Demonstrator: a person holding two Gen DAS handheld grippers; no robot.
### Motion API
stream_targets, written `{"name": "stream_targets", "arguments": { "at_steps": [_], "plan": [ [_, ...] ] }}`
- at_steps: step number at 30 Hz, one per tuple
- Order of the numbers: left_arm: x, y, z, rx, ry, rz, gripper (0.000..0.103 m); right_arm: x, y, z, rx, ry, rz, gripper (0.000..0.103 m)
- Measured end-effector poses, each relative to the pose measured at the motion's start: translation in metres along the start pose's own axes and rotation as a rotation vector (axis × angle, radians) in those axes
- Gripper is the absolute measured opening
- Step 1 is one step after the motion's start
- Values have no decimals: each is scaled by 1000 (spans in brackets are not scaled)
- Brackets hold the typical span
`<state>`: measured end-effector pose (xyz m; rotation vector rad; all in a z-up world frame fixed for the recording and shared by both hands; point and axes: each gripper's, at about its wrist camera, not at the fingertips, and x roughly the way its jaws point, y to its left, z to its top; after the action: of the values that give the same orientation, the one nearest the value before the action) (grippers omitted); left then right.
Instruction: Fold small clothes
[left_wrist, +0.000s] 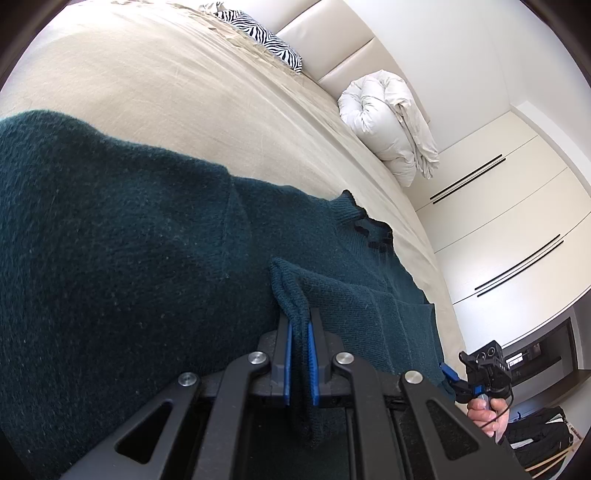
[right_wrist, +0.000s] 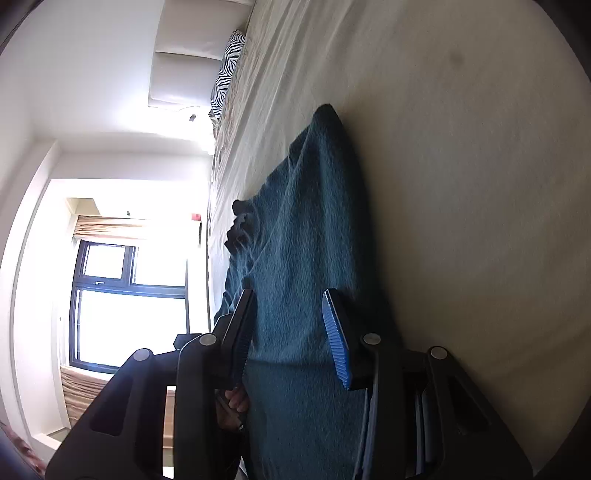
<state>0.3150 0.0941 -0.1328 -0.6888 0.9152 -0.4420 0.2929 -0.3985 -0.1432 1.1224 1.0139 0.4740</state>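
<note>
Currently, the bed (left_wrist: 166, 92) with its beige sheet fills most of both views and carries everything else. Your work item, the dark teal sweater (left_wrist: 110, 229), lies spread across the sheet, its dark-edged collar (left_wrist: 365, 221) toward the bed's edge on the wardrobe side. A white rolled duvet (left_wrist: 384, 122) sits at the head end, well apart from the sweater, and a zebra-print pillow (left_wrist: 266, 40) lies farther along against the headboard.

Your left gripper (left_wrist: 300, 332) is clenched on a fold of the sweater: both blue pads press a raised ridge of knit between them.

Your right gripper (right_wrist: 288, 317) has its jaws standing apart, with sweater fabric lying between them. Whether the pads touch the knit cannot be told from the right wrist view. In the left wrist view, this gripper appears at the bed's edge, with your hand (left_wrist: 489, 413) wrapped around its handle.
</note>
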Motion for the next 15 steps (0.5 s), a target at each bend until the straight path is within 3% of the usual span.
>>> {"name": "stream_targets", "arguments": {
  "at_steps": [5,9,15],
  "plan": [
    [0,2,0,4,-6,-3,10,-16,-2,-31,-14,1,-8,37],
    [0,2,0,8,-10,-5,10,-31,11,-51,-50,-7,-2,43],
    [2,4,-1,7,-16,-10,11,-31,35,-24,-80,-57,42,49]
  ]
}}
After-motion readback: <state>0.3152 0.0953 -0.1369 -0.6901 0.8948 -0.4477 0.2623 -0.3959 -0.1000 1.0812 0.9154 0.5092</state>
